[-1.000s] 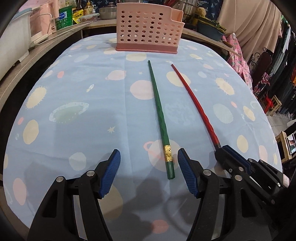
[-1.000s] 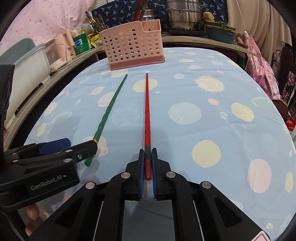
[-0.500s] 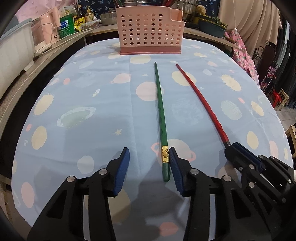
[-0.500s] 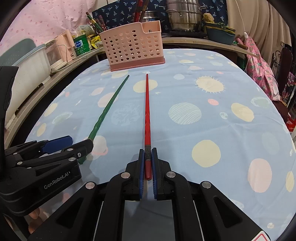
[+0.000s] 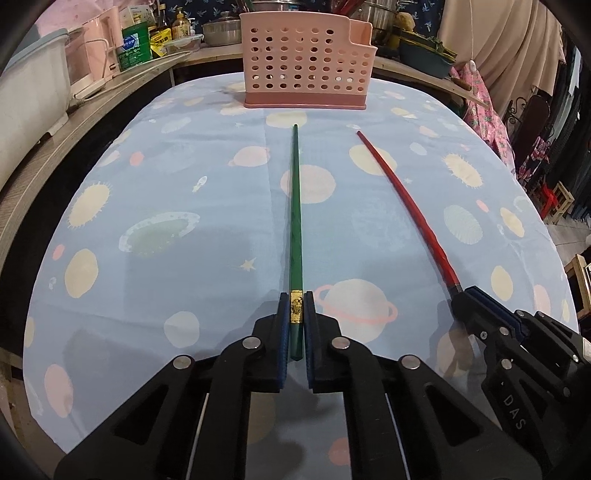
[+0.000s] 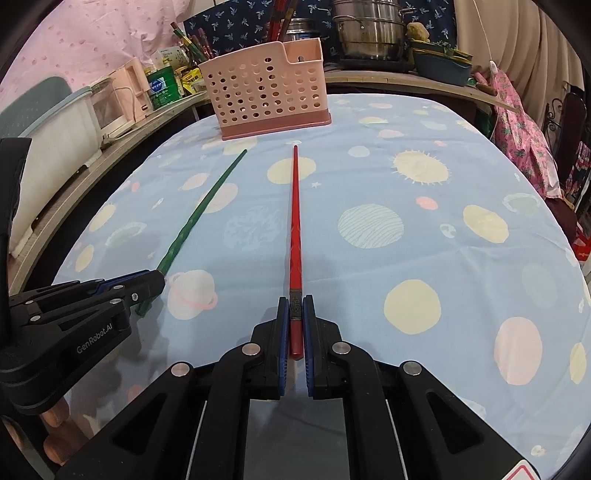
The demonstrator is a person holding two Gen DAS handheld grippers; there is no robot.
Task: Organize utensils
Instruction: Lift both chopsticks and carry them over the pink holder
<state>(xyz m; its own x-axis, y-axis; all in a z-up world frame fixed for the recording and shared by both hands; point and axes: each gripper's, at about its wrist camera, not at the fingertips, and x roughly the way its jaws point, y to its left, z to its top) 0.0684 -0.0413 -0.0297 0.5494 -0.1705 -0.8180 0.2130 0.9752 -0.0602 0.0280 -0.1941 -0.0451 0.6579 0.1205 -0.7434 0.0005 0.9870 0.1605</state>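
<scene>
Both picked but neither stowed: left gripper (image 5: 295, 325) jaws clamped on green chopstick (image 5: 295, 206), right gripper (image 6: 295, 325) jaws on red chopstick (image 6: 294, 221), both flat mid-desk, pink holder (image 5: 306, 66) empty-looking at far edge.

The green chopstick (image 5: 296, 236) and the red chopstick (image 6: 295, 236) look glossy and lacquered, each with a small metallic band near its thick end. The pink basket (image 5: 306, 70) is matt perforated plastic, standing on a soft printed cloth (image 5: 184, 184) with faint creases. At the upper right of the right wrist frame, a steel pot (image 6: 369, 33) shines.
</scene>
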